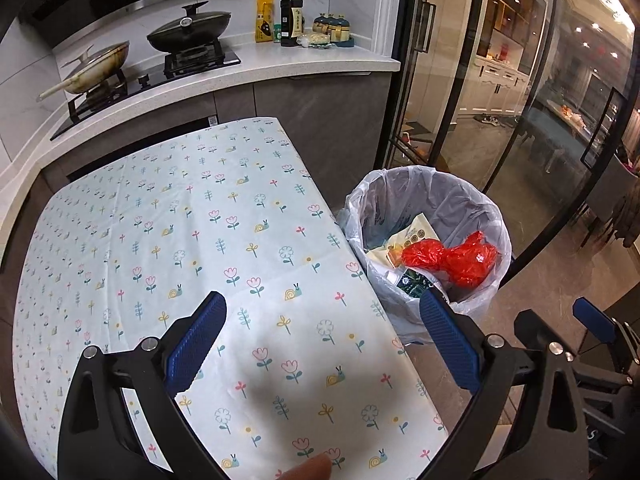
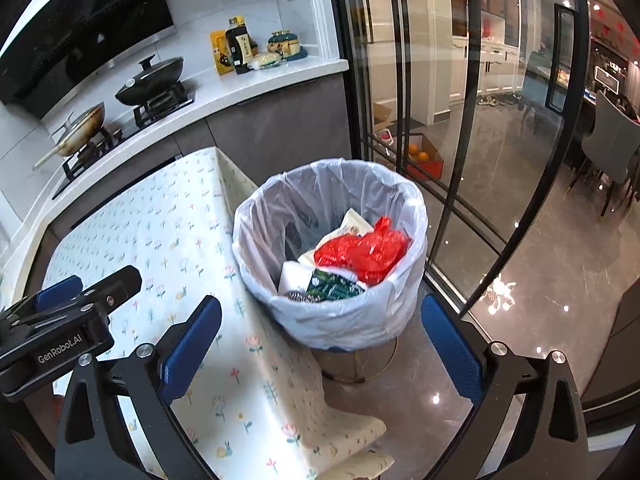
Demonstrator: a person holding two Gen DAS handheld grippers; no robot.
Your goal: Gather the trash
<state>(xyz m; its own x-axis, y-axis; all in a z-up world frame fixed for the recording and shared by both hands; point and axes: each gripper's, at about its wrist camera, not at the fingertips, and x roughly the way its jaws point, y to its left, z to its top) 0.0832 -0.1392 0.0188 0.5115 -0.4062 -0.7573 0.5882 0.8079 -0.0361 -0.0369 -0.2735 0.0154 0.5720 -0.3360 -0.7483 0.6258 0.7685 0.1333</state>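
Observation:
A trash bin [image 1: 476, 196] lined with a white plastic bag stands on the floor at the table's right edge; it also shows in the right wrist view [image 2: 288, 196]. Inside it lie a red plastic bag [image 1: 452, 258] [image 2: 364, 250], a pale yellow packet [image 1: 404, 238], a green wrapper [image 2: 334, 286] and a metal scourer [image 2: 298, 296]. My left gripper [image 1: 322, 338] is open and empty above the floral tablecloth [image 1: 180, 220]. My right gripper [image 2: 322, 340] is open and empty, just in front of the bin.
A kitchen counter [image 1: 280, 60] with a gas hob, two pans [image 1: 188, 32] and bottles [image 1: 291, 16] runs behind the table. Glass sliding doors [image 2: 460, 120] stand right of the bin. The left gripper's body [image 2: 60, 320] sits at the right wrist view's left edge.

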